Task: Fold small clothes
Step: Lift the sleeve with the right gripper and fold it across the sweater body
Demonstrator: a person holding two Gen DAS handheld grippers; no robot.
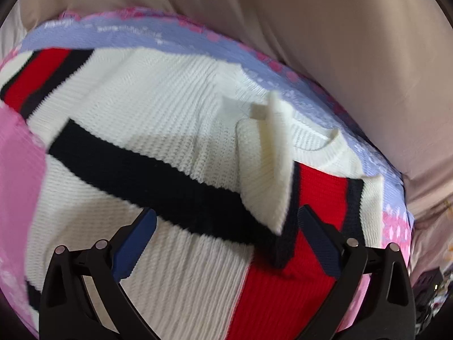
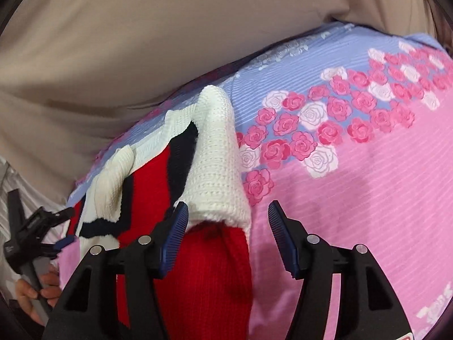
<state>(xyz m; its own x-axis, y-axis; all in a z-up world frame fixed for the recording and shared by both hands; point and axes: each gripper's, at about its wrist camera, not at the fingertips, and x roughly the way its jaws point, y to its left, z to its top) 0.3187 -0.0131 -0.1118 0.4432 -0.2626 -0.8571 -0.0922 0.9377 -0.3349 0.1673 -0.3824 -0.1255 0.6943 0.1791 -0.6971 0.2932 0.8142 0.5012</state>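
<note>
Occlusions and cut-offs, both wrist views

I lose the sweater [image 1: 175,107] under the left gripper [image 1: 226,240] at the frame's bottom edge; its left side smears with motion blur. A folded sleeve [image 2: 218,153] hides what lies beneath. Small tag [image 1: 257,112] unreadable. The person's hand [image 2: 34,291] is cropped at the left rim.

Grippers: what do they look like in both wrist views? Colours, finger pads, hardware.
Both alike: the left gripper and right gripper have matte black plastic frames with triangular cut-outs and round silver pins at the joints. The fingers carry dark blue ribbed pads. A red-and-white label shows at the right view's bottom edge. No cables visible.
</note>
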